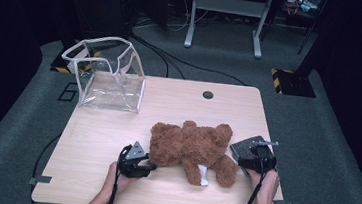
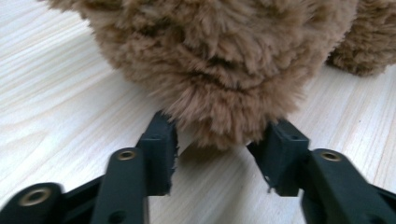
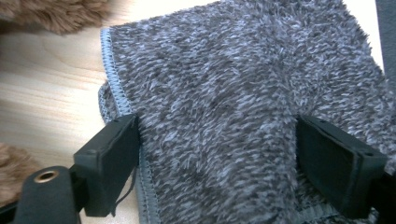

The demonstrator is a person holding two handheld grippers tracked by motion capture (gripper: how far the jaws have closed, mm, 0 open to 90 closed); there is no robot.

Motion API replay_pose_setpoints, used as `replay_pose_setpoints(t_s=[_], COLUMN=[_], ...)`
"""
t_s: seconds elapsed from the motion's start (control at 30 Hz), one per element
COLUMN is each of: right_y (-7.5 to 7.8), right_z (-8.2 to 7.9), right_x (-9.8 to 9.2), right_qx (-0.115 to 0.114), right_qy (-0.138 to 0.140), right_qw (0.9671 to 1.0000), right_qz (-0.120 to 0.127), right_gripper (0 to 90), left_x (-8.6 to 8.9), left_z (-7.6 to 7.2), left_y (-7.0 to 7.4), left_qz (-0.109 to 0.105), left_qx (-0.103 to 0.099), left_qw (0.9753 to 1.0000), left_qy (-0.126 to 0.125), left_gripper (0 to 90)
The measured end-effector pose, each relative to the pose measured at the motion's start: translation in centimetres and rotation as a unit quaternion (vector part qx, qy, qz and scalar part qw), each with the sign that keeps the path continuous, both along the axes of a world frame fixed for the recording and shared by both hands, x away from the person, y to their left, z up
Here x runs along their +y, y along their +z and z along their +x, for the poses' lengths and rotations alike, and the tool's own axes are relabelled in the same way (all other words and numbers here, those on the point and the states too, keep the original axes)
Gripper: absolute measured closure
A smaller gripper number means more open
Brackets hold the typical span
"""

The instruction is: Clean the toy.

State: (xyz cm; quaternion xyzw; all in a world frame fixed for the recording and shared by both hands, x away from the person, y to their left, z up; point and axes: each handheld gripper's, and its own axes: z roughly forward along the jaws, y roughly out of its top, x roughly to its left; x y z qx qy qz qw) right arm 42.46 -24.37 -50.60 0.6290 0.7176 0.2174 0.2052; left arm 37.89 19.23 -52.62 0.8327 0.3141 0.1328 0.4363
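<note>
One shaggy brown teddy bear (image 1: 192,148) lay between the parted left gripper (image 2: 217,149); the parted right gripper (image 3: 217,154) straddled one grey cloth (image 3: 243,93).

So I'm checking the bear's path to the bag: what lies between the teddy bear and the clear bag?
Nothing: in the high view only bare wooden table lies between the teddy bear and the clear bag.

Both forearms come in from the near edge of the bench, each hand wrapped around a gripper. The left hand (image 1: 114,178) angles its left gripper (image 1: 148,166) up and to the right, jaws spread wide. The right hand (image 1: 265,186) points the right gripper (image 1: 254,150) straight ahead, jaws also parted wide.
</note>
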Motion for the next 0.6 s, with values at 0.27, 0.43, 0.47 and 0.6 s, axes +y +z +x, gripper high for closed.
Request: replay_pose_setpoints(t_s=[0.27,0.43,0.47,0.6], right_y=[-0.2,-0.02,0.0,0.04], right_z=[-0.35,-0.62,-0.65,-0.77], right_x=[-0.38,-0.61,-0.67,-0.8], right_qx=[-0.01,-0.015,-0.016,-0.024], right_qy=[0.0,-0.002,0.0,0.002], right_qw=[0.9998,0.9996,0.9996,0.9994], right_qz=[0.019,0.023,0.024,0.023], right_gripper=[24.6,39.0,42.1,54.4], left_x=[-0.63,-0.36,-0.27,-0.35], left_z=[0.49,0.72,0.78,0.59], left_y=[0.03,0.06,0.1,0.08], left_qz=[-0.003,-0.013,-0.01,-0.012], left_qx=[-0.007,-0.004,-0.005,-0.012], left_qw=[0.9999,0.9999,0.9999,0.9998], left_qy=[-0.01,-0.008,-0.01,-0.009], left_gripper=[73.1,80.4,81.6,84.1])
